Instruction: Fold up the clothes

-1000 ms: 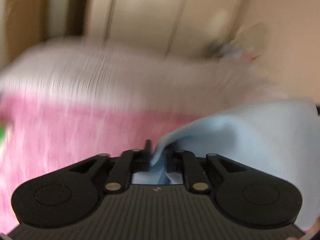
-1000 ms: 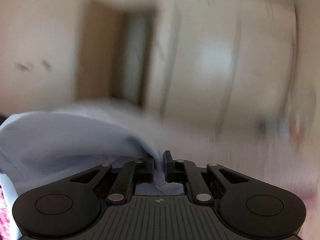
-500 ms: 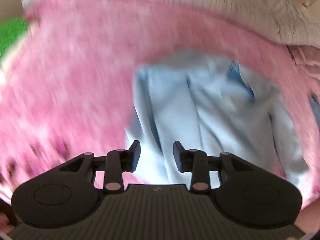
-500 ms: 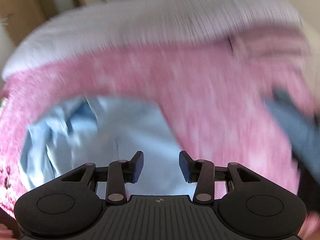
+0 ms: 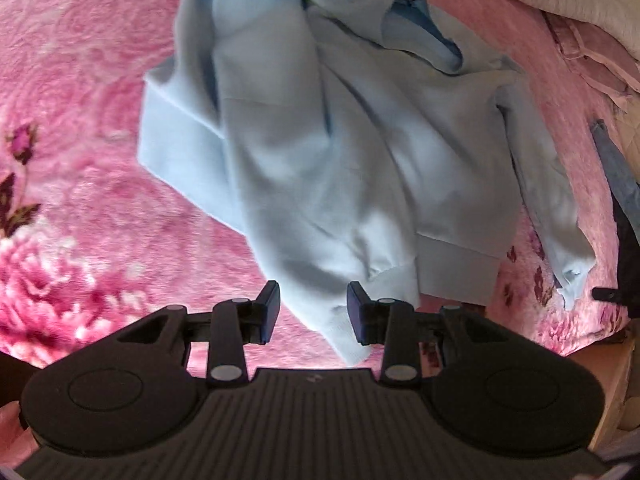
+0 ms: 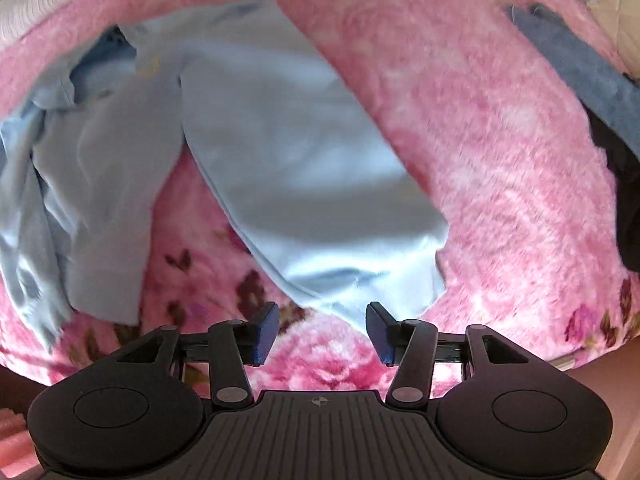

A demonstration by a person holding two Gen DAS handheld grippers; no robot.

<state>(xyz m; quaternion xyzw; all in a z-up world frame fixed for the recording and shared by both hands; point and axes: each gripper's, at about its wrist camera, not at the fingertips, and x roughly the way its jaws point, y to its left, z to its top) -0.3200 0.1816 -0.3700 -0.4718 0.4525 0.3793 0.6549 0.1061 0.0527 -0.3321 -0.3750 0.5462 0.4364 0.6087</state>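
- Since the light blue sweatshirt point(image 5: 320, 140) lies rumpled on the pink floral blanket point(image 5: 80, 120), it should handle soft and limp.
- Left tongs point(image 5: 313, 312) open; right tongs point(image 6: 322, 332) opening, both empty.
- Best hold: ribbed hem or cuff.

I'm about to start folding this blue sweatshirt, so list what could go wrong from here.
1. The light blue sweatshirt lies bunched, one sleeve splayed; folding now could lock in creases.
2. The left gripper is open astride a cuff; closing might pinch the plush pink blanket too.
3. The right gripper, its jaws opening, hovers near the blanket edge; a tug could drag fabric off.
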